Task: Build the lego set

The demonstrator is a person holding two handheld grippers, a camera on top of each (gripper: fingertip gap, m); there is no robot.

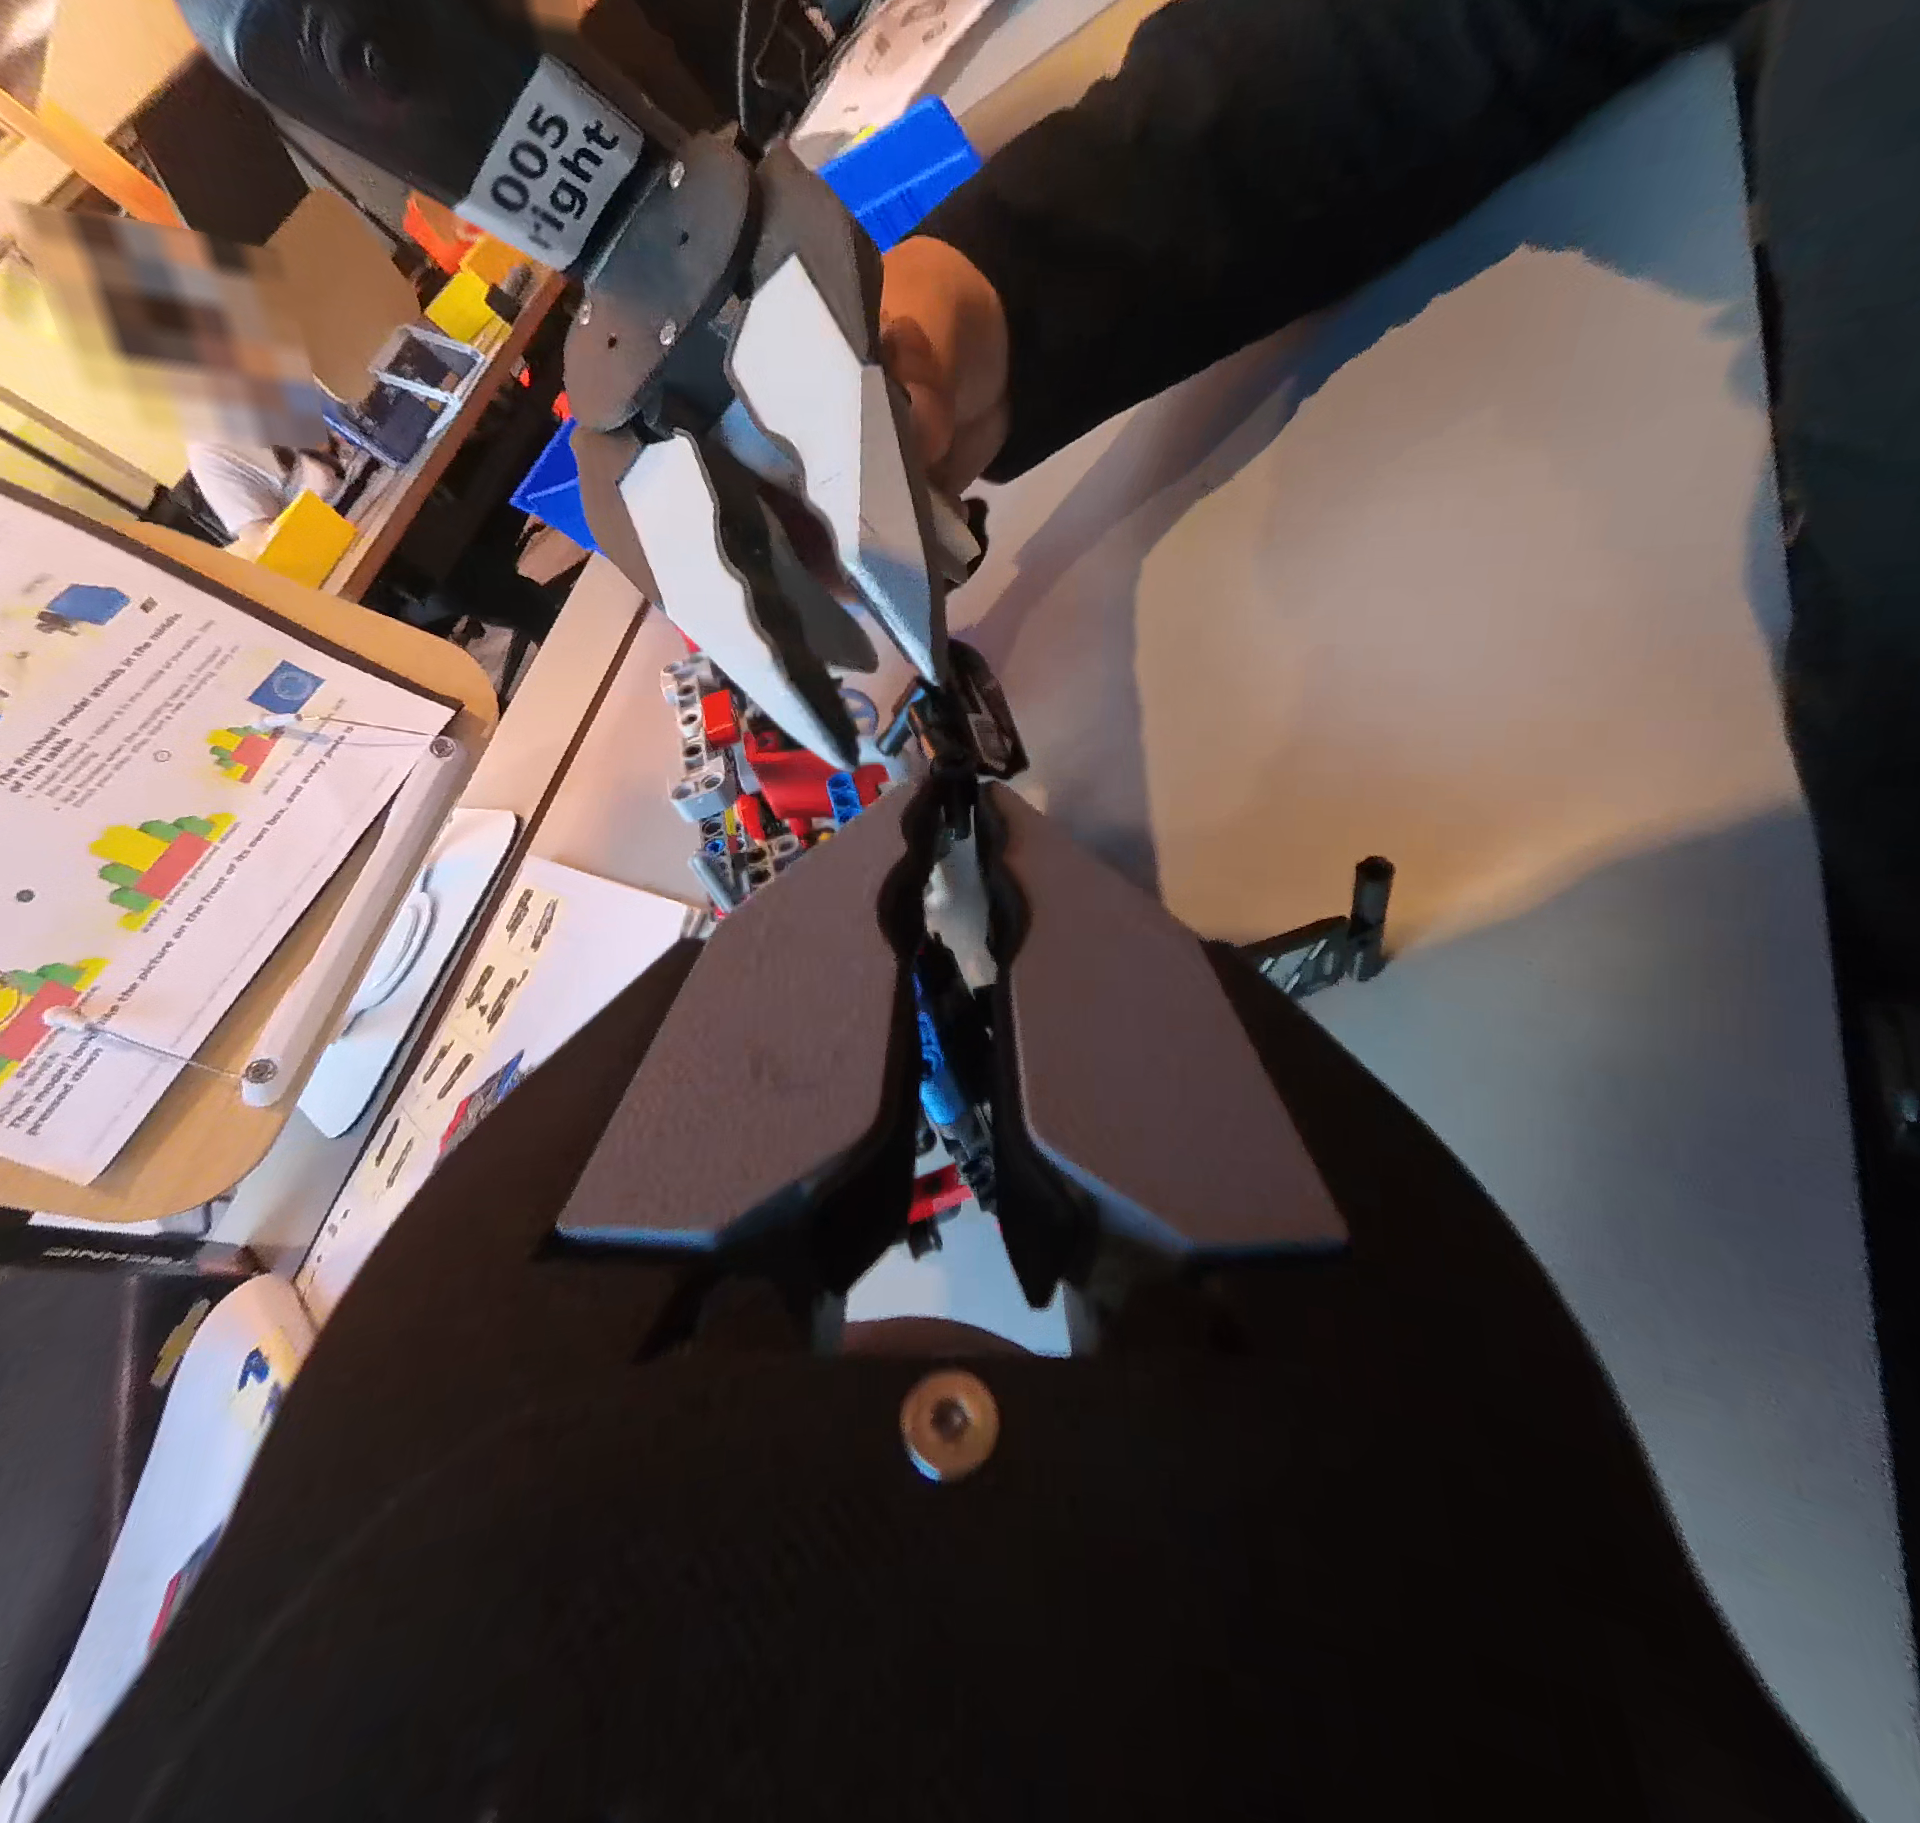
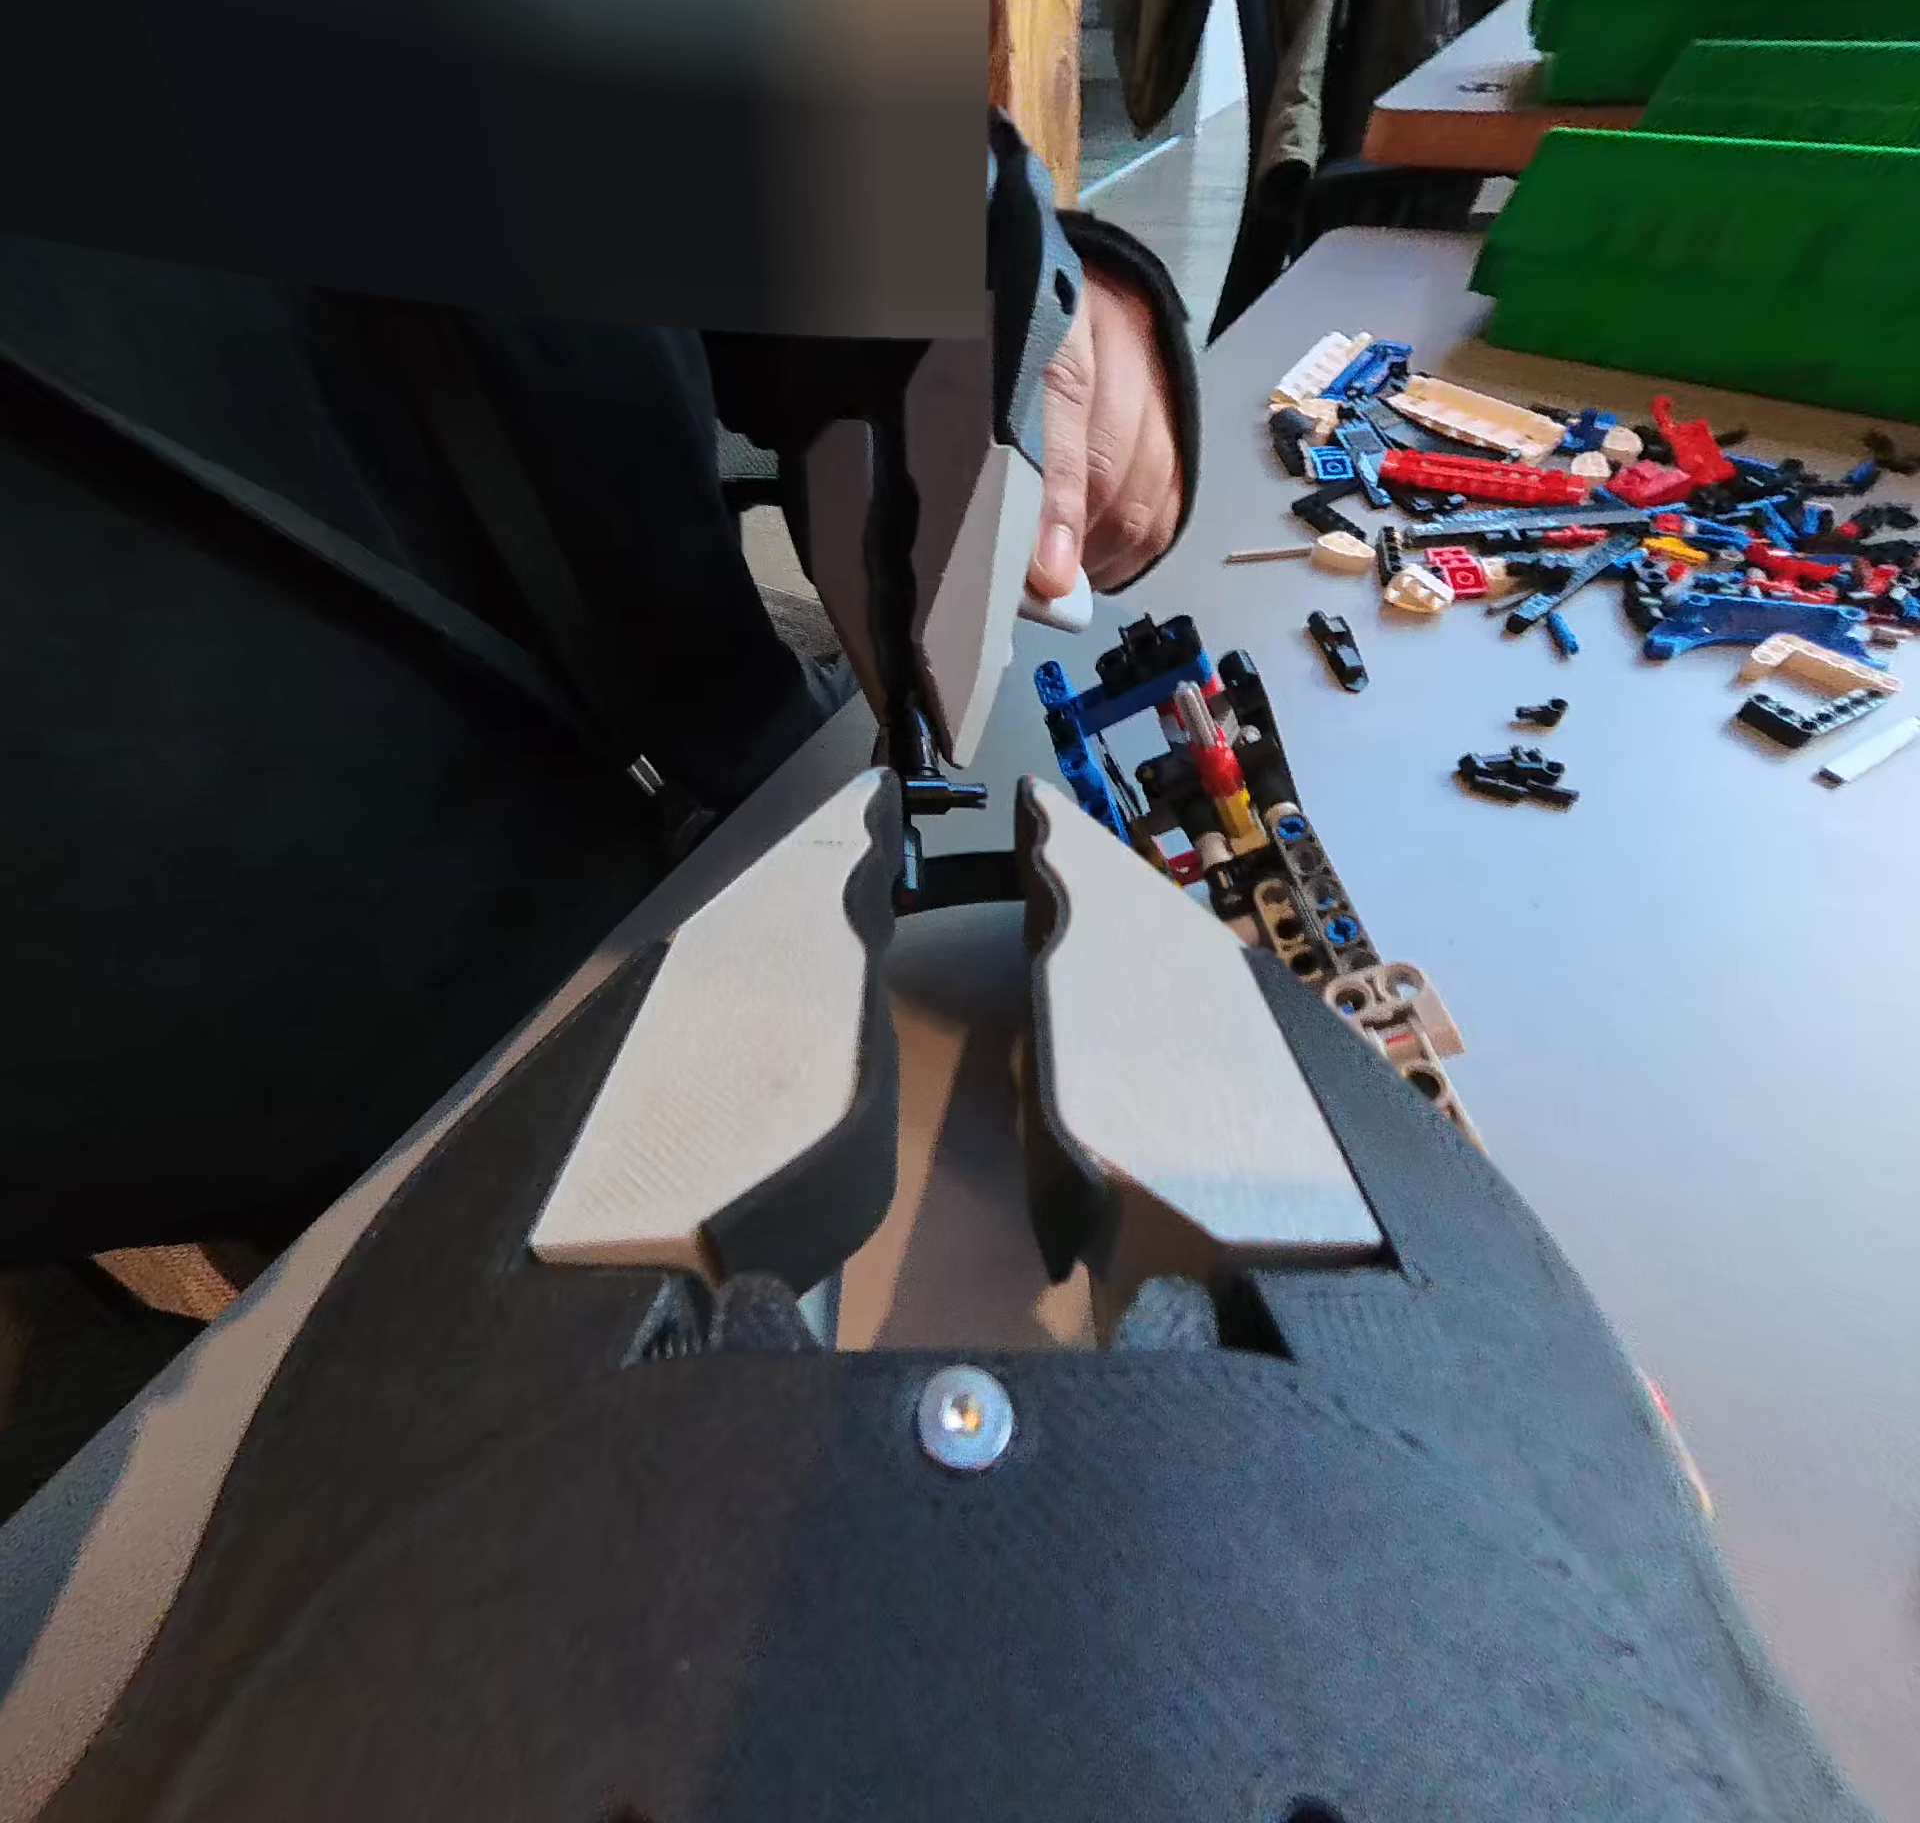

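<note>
My left gripper (image 1: 951,797) is shut on a small black connector piece (image 1: 933,739) and holds it above the white table (image 2: 1662,1098). In the right wrist view the left gripper (image 2: 914,724) comes down from above with that black piece (image 2: 928,781) at its tips. My right gripper (image 2: 956,791) is open, its fingertips on either side of the piece; it also shows from above in the left wrist view (image 1: 896,713). A part-built blue, black and red model (image 2: 1174,765) lies on the table just behind.
A pile of loose red, blue, black and tan pieces (image 2: 1621,516) lies on the table, with green bins (image 2: 1704,215) behind. A few small black pieces (image 2: 1517,771) lie apart. An instruction sheet on a board (image 1: 156,817), a booklet (image 1: 499,994) and a black beam assembly (image 1: 1340,932) are nearby. The grippers are tip to tip, or close to it.
</note>
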